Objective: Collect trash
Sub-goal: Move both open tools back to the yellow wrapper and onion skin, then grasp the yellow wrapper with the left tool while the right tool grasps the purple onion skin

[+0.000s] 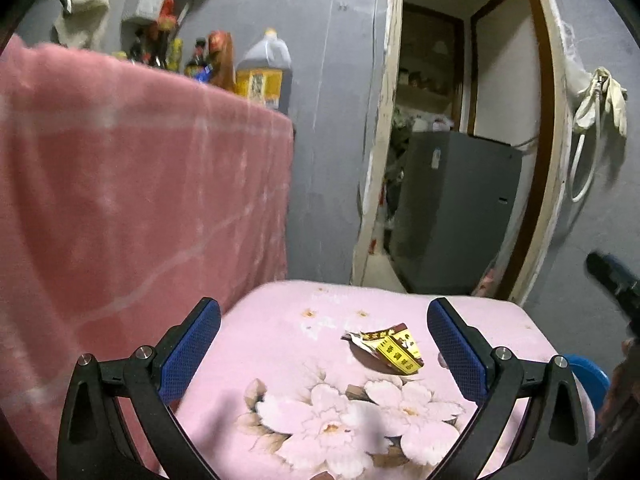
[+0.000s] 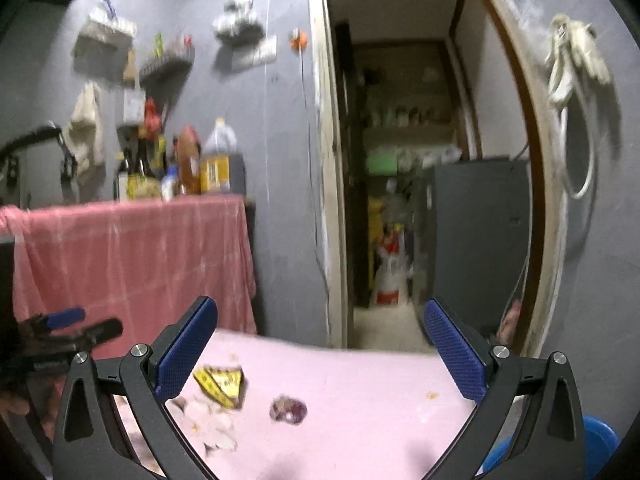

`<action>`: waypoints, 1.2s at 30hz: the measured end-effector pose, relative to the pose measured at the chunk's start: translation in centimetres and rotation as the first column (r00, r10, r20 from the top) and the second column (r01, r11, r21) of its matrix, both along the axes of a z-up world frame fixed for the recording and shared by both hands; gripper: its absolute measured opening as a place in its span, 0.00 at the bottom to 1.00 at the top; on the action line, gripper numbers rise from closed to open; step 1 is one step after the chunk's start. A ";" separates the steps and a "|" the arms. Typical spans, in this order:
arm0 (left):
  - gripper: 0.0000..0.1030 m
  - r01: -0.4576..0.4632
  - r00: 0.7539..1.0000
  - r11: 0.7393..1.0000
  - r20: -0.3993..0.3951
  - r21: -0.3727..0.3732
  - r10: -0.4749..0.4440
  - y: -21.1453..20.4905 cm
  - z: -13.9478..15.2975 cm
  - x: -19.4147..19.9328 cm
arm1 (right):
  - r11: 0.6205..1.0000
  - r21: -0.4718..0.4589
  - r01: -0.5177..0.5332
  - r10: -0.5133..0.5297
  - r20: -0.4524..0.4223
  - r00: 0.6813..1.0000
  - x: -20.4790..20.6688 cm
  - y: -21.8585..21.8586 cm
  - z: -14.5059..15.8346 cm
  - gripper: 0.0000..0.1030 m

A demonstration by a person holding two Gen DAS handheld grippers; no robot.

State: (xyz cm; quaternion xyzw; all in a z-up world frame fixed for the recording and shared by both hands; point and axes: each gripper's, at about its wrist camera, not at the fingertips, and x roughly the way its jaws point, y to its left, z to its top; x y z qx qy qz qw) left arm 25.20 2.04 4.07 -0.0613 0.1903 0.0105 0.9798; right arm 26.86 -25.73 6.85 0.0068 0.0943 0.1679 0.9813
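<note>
On the pink floral cushion point(image 1: 360, 420), a torn wrapper point(image 1: 390, 346) is lying (trash); you are holding both claws, left claw point(image 1: 324, 344) and right claw point(image 2: 320, 344), spread wide, empty, ready for grasping.

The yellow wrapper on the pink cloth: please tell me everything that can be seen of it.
The wrapper is a torn, crumpled packet, thin and slightly glossy like foil or plastic. It has a yellow panel with dark printed characters and dark brown-red parts, with a pale ragged edge at its left end. It lies loose and nearly flat on the pink floral cloth, touching nothing else. It sits between the open blue pads of the left gripper, nearer the right-hand pad. In the blurred right wrist view it appears beside the right gripper's left-hand pad.
</note>
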 end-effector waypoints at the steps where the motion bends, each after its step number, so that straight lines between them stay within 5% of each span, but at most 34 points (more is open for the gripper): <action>1: 0.98 0.004 1.000 1.000 -0.023 -0.003 -0.004 0.0 -0.2 0.7 | 1.000 -0.025 0.010 -0.011 -0.044 0.999 0.8 0.3 -0.5 1.00; 4: 0.98 0.040 0.991 0.999 -0.130 0.008 -0.039 -0.5 -1.5 2.8 | 0.998 -0.060 0.000 -0.009 -0.153 0.988 2.7 0.4 -2.1 1.00; 9: 0.98 0.066 0.979 0.998 -0.193 0.013 -0.062 -0.8 -3.0 4.5 | 0.996 -0.087 -0.021 -0.009 -0.338 0.941 5.3 -0.2 -5.0 1.00; 13: 0.96 0.102 0.964 0.994 -0.242 -0.043 -0.109 -0.8 -3.4 5.6 | 0.995 -0.067 -0.074 0.037 -0.433 0.900 6.7 -0.3 -6.6 0.86; 17: 0.74 0.151 0.946 0.987 -0.282 -0.061 -0.162 -1.6 -3.5 6.9 | 0.992 -0.055 -0.110 0.066 -0.516 0.854 7.9 -0.1 -7.9 0.73; 21: 0.54 0.174 0.919 0.978 -0.337 -0.113 -0.202 -2.2 -4.3 8.4 | 0.992 -0.038 -0.123 0.083 -0.544 0.835 8.2 -0.1 -8.2 0.72; 30: 0.37 0.177 0.898 0.967 -0.372 -0.184 -0.235 -2.1 -4.9 9.3 | 0.976 -0.111 -0.187 0.079 -0.622 0.779 9.5 2.1 -9.4 0.72; 36: 0.24 0.161 0.898 0.958 -0.368 -0.236 -0.241 -1.3 -4.7 9.4 | 0.963 -0.144 -0.228 0.087 -0.634 0.769 9.6 3.2 -9.7 0.72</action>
